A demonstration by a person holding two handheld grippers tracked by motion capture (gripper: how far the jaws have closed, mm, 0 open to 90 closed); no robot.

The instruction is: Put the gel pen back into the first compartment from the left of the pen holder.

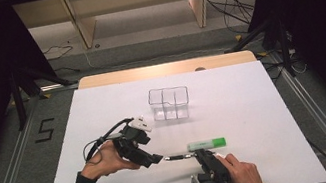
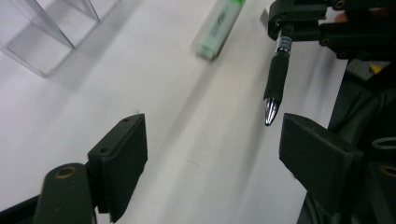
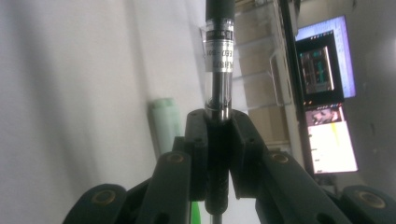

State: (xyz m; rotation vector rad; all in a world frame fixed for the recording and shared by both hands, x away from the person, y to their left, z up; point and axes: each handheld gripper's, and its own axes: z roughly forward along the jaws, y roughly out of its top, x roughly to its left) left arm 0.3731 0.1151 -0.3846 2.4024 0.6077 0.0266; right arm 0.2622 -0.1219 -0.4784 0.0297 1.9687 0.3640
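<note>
Two grippers, one pen between them, so this looks like a handover to me. The right gripper [image 1: 196, 154] is clamped tight on the back part of a black ballpoint pen [image 1: 176, 157], jaws squeezed right onto the barrel, as you can see in the right gripper view [image 3: 218, 154]. The pen sits near the front edge of the white tabletop [image 1: 255, 105], lifted off it I think, with its long axis running roughly parallel to that edge and its metal tip aimed toward the left gripper [image 1: 157, 158].

The left gripper has nothing in it and its jaws are spread wide. In the left gripper view the pen [image 2: 276, 77] comes in from the top, and its tip is just off the inner face of one jaw, not centred in the gap yet. So the left gripper is the nearer one to the free end.

A green highlighter [image 1: 207, 144] lies flat just beyond the pen, and a clear divided organiser [image 1: 168, 103] stands well apart toward the middle of the tabletop.
</note>
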